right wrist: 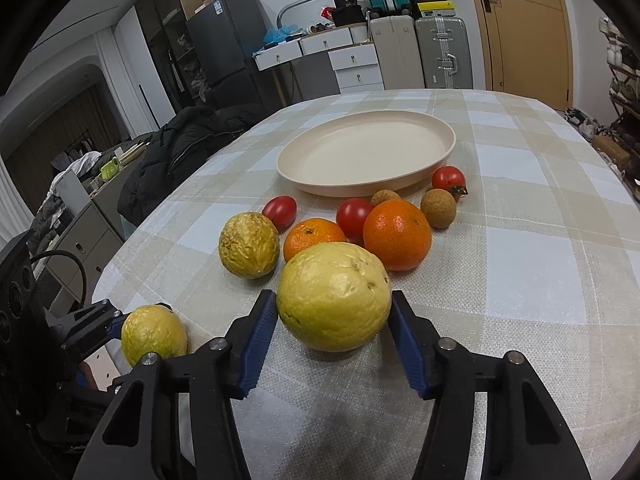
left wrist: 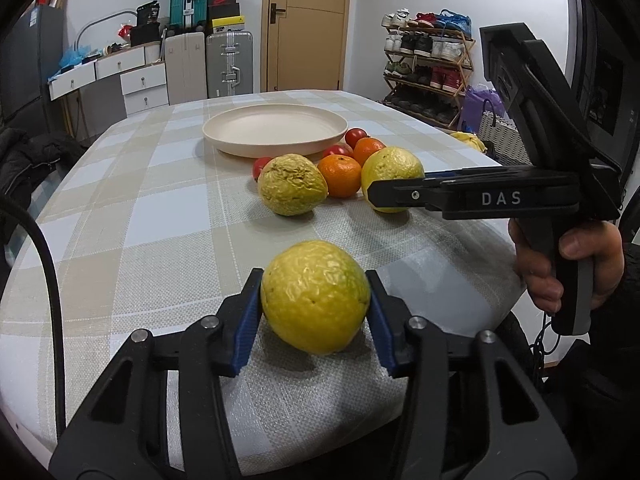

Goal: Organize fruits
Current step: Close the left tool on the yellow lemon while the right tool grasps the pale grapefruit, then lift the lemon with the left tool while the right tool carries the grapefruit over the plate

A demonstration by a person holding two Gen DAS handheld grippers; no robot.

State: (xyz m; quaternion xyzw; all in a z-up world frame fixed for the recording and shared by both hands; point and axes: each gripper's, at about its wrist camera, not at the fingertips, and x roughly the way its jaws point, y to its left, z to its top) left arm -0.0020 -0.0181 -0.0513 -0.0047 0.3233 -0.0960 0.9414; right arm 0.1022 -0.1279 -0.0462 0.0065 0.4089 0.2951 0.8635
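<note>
My left gripper is shut on a yellow-green passion fruit near the table's front edge; the fruit rests on the cloth. It also shows in the right wrist view. My right gripper is shut on a larger pale yellow fruit, which shows in the left wrist view too. A third wrinkled yellow fruit, two oranges, three red tomatoes and two brown longans lie in front of an empty cream plate.
The table has a checked beige and blue cloth. A black jacket lies beside the table's left side. Suitcases, drawers and a shoe rack stand along the far wall.
</note>
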